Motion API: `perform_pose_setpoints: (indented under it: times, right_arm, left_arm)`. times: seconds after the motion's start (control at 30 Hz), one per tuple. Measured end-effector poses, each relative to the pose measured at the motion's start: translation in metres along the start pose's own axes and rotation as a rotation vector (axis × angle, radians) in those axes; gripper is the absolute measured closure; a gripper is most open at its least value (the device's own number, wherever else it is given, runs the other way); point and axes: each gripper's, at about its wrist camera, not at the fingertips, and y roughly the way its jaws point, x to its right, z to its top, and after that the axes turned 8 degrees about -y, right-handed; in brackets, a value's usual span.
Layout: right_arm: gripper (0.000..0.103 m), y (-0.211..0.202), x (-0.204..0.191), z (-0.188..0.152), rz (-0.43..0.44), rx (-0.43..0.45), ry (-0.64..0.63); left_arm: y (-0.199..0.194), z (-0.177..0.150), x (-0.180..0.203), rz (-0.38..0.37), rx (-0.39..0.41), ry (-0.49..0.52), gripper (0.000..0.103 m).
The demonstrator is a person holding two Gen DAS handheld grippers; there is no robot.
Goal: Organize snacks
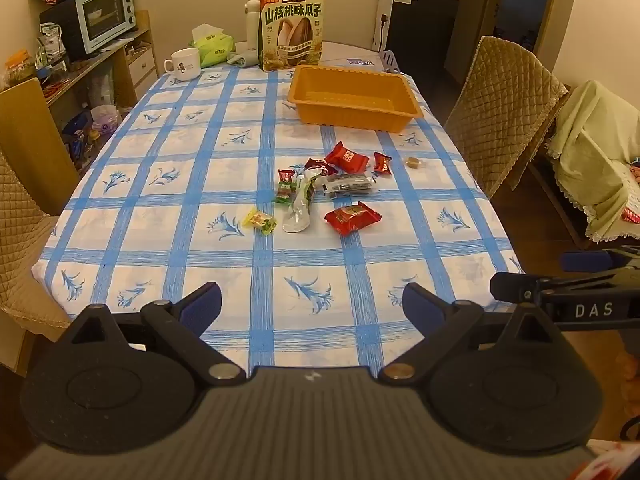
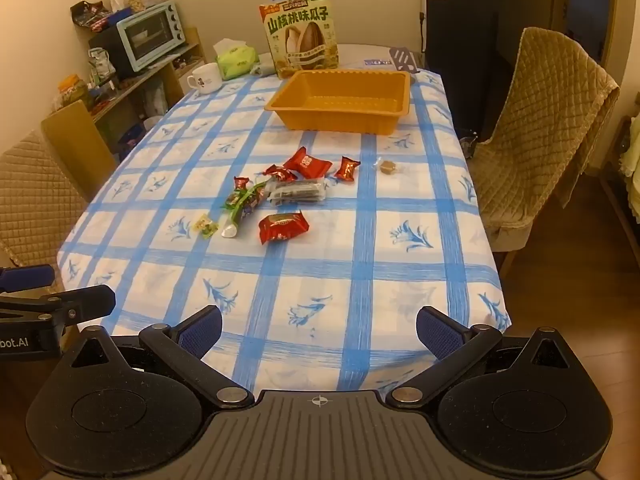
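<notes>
Several wrapped snacks lie in a loose pile mid-table: a big red packet (image 1: 351, 219) (image 2: 283, 227) nearest me, a red packet (image 1: 346, 157) (image 2: 307, 163) at the back, a grey packet (image 1: 347, 185) (image 2: 297, 194), a yellow-green sweet (image 1: 260, 221) (image 2: 205, 226) and a small brown sweet (image 1: 413, 163) (image 2: 387, 167) off to the right. Beyond them stands an orange tray (image 1: 394, 80) (image 2: 294, 82) with nothing in it. My left gripper (image 1: 310, 304) and right gripper (image 2: 318, 330) hover over the table's near edge, both open with nothing between the fingers, well short of the pile.
The table wears a blue-checked cloth (image 1: 200, 184). At its far end stand a large seed bag (image 1: 292, 30), a white mug (image 1: 185, 64) and a green tissue pack (image 1: 212, 46). Padded chairs (image 1: 500, 108) flank the sides; a shelf with a toaster oven (image 1: 106, 16) is at the left.
</notes>
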Motion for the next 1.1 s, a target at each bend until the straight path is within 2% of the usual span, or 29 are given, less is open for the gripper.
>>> perform_pose_setpoints:
  times: [1.1]
  right_arm:
    - [0.0,0.007,-0.0017,0.0044,0.004,-0.008,-0.001]
  left_arm:
    - [0.0032,0.0002,-0.002,-0.009,0.003,-0.005,0.006]
